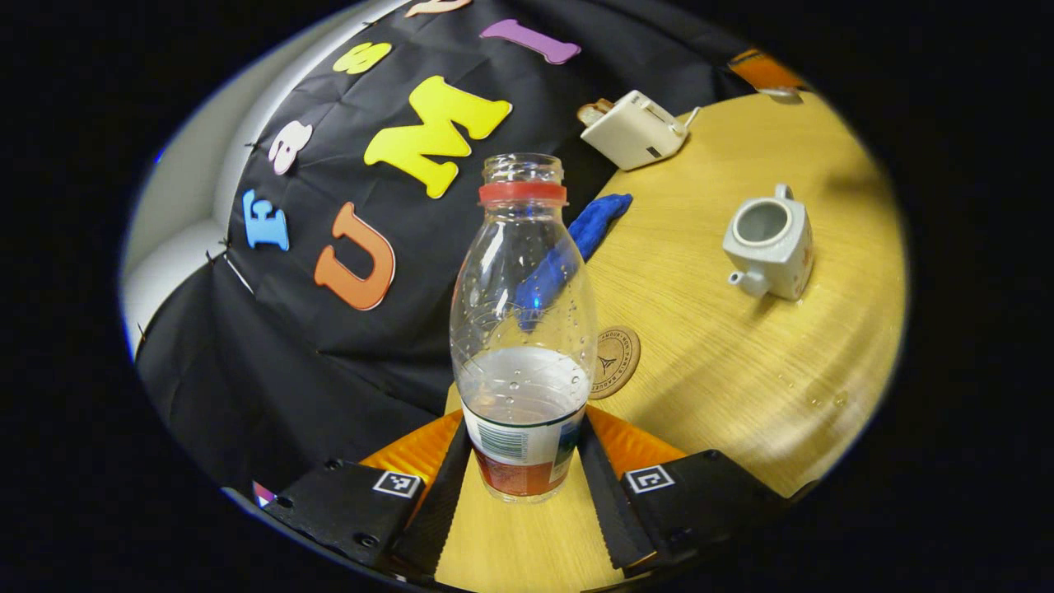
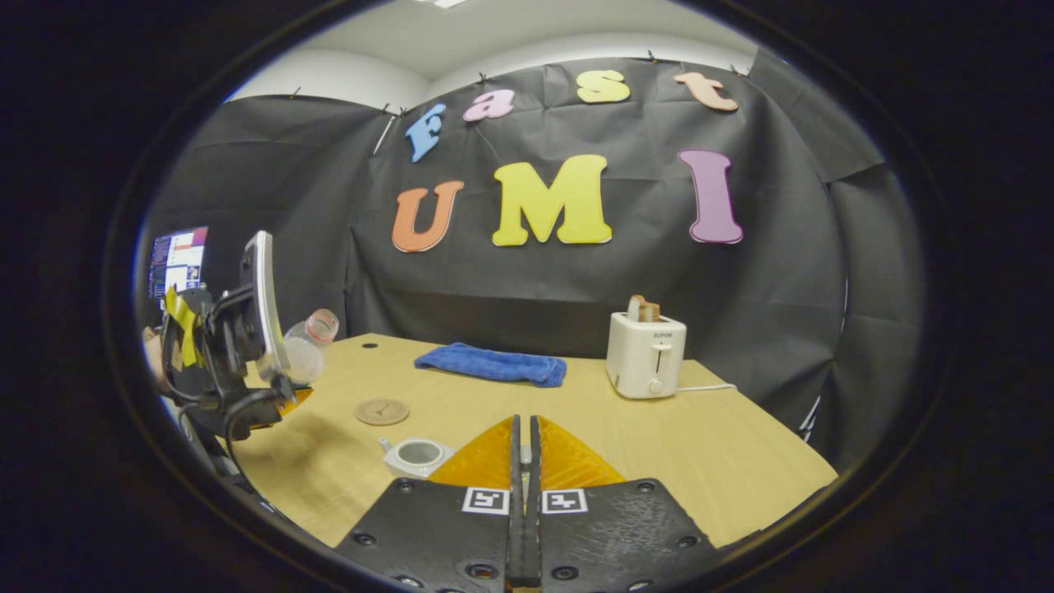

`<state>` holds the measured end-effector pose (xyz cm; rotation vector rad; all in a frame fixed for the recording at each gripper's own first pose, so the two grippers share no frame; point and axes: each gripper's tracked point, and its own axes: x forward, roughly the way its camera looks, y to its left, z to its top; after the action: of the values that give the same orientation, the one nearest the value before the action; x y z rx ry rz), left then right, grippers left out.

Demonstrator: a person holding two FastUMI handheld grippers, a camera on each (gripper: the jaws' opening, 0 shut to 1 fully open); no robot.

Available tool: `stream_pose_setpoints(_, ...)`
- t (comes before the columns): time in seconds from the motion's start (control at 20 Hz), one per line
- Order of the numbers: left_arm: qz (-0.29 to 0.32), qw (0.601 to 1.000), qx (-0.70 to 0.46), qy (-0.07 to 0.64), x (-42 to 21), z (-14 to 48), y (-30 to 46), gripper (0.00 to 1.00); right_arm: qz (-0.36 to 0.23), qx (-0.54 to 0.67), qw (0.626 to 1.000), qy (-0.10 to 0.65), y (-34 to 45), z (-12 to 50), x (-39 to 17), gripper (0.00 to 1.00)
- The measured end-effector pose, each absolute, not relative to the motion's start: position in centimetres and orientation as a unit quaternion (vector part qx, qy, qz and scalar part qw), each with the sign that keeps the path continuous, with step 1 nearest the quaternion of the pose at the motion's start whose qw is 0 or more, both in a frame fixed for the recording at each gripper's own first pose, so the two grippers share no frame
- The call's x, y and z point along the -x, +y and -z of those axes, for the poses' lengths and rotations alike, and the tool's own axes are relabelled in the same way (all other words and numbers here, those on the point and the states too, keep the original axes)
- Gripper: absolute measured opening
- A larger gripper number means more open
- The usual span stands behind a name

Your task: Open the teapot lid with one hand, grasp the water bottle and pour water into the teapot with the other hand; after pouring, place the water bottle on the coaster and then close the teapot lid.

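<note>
My left gripper [image 1: 524, 428] is shut on the lower part of a clear, uncapped water bottle [image 1: 523, 329] with a red neck ring, about a third full. The right gripper view shows that bottle [image 2: 309, 346] held tilted above the table's left edge. A round brown coaster [image 1: 613, 362] lies just behind it. The pale teapot [image 1: 766, 239] stands lidless farther right, its spout facing the coaster. My right gripper [image 2: 524, 422] hovers shut above and beside the teapot [image 2: 416, 455], with a small pale piece pinched between the fingers, apparently the lid's knob; the rest of the lid is hidden.
A blue towel [image 2: 492, 363] and a white toaster [image 2: 646, 354] holding toast sit at the back of the wooden table [image 2: 725, 461]. A monitor [image 2: 177, 259] glows at far left. Water drops [image 1: 811, 399] lie on the wood near the teapot.
</note>
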<state>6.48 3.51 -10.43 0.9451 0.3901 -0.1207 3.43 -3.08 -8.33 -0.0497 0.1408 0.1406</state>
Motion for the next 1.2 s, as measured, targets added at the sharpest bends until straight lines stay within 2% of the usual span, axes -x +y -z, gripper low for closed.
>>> stream_pose_setpoints(0.15, 0.067, 0.838, -0.507, 0.188, -6.6, 10.9, 3.2, 0.75, -0.067, 0.030, 0.995, 0.069, -3.7, 8.4, -3.2, 0.00)
stream_pose_setpoints(0.2, 0.070, 0.825, -0.528, 0.188, -6.7, 11.0, 3.0, 0.78, -0.066, 0.030, 0.995, 0.070, -3.8, 8.5, -3.2, 0.00)
stream_pose_setpoints(0.25, 0.071, 0.812, -0.549, 0.186, -6.8, 10.9, 2.9, 0.75, -0.064, 0.029, 0.995, 0.070, -4.2, 8.4, -3.1, 0.00)
stream_pose_setpoints(0.35, 0.074, 0.790, -0.582, 0.178, -7.0, 10.7, 2.5, 0.78, -0.059, 0.027, 0.995, 0.070, -4.8, 8.5, -3.0, 0.00)
stream_pose_setpoints(0.4, 0.075, 0.782, -0.594, 0.175, -7.1, 10.8, 2.3, 0.75, -0.056, 0.025, 0.996, 0.069, -5.2, 8.6, -2.9, 0.00)
stream_pose_setpoints(1.2, 0.095, 0.688, -0.706, 0.141, -8.6, 10.3, -0.7, 0.75, -0.059, 0.009, 0.995, 0.077, -6.8, 9.5, -2.4, 0.00)
